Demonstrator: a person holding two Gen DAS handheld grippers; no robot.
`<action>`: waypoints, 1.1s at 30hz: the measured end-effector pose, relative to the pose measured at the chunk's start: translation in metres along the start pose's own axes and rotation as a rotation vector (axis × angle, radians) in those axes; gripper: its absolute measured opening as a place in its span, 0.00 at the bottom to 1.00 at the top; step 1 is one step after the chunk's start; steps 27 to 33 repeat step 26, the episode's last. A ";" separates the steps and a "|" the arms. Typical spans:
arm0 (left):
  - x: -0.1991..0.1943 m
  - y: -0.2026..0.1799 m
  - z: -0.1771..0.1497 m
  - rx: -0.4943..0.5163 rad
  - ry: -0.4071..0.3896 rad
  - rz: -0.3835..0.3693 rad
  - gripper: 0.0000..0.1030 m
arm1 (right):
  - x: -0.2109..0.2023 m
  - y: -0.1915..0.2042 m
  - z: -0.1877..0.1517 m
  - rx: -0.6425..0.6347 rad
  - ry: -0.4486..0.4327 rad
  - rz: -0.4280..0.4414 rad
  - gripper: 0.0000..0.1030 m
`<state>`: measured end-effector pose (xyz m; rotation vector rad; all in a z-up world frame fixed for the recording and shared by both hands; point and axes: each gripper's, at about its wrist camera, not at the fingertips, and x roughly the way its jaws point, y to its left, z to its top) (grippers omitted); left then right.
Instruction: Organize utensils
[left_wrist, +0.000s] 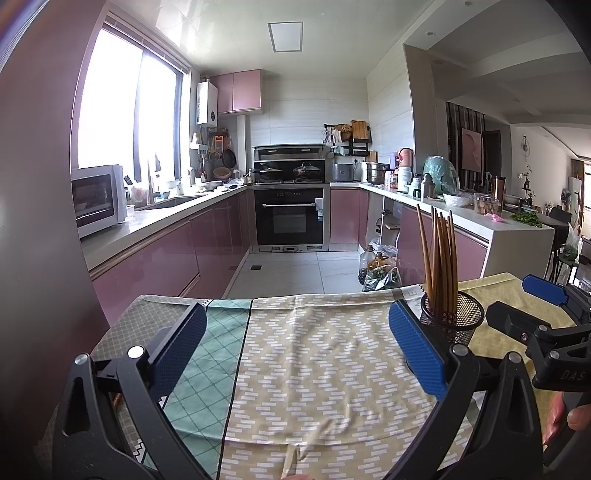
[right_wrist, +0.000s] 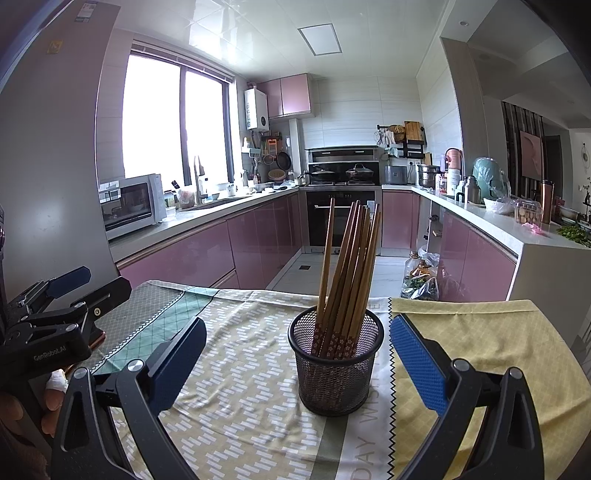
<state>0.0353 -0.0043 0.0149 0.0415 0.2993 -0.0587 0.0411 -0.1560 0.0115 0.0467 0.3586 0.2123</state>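
Right wrist view: brown wooden chopsticks (right_wrist: 343, 280) stand in a black mesh cup (right_wrist: 335, 365); right gripper (right_wrist: 297, 354) and left gripper (left_wrist: 297, 343) gape wide, empty. Withdrawing gently seems wise.

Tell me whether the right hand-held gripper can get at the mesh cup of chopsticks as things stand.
Probably yes. The right hand-held gripper is open, and the mesh cup stands upright on the tablecloth directly ahead between its fingers, with nothing in the way. The left hand-held gripper sits well off to the side.

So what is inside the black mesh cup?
Wooden chopsticks stand in the mesh cup, leaning right, patterned ends down. The cup's bottom is hidden by them.
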 end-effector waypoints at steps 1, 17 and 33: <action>0.000 0.001 0.000 0.000 0.000 0.001 0.95 | 0.000 0.000 0.000 0.000 0.000 0.001 0.94; 0.000 -0.008 -0.001 0.032 -0.012 0.028 0.94 | 0.000 -0.001 0.000 0.003 0.000 0.004 0.94; 0.019 -0.002 -0.008 0.004 0.086 -0.006 0.95 | 0.007 -0.034 -0.010 0.029 0.079 -0.067 0.94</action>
